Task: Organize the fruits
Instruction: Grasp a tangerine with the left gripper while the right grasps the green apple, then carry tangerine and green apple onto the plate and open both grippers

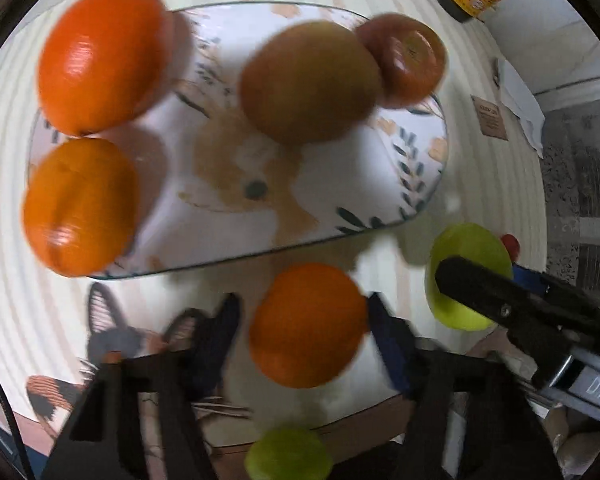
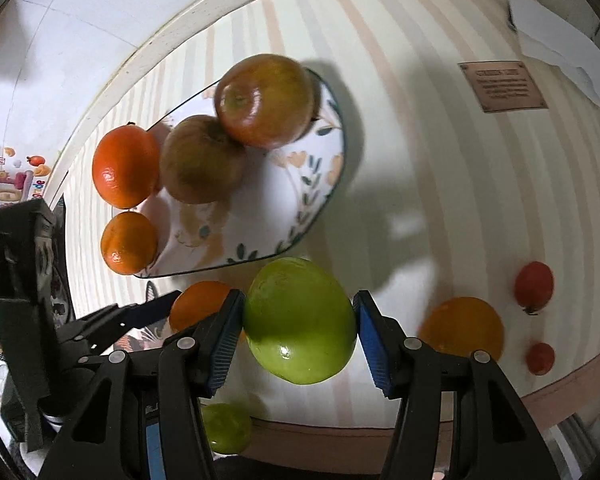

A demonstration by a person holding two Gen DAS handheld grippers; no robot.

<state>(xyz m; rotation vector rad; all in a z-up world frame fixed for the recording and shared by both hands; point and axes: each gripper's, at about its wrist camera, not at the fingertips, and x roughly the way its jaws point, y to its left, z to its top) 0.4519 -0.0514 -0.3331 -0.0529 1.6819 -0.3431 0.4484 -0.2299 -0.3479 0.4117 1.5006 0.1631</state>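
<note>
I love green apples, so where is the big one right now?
The green apple sits between the right gripper fingers, just off the near edge of the floral plate, with an orange to its left.

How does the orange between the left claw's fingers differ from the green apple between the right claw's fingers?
The orange is orange and more round; the green apple is bright green and looks bigger between its fingers. The left claw touches the orange only on one side, a gap showing on the other; the right claw is close on both sides of the apple. Both fruits are off the plate, near its edge.
</note>
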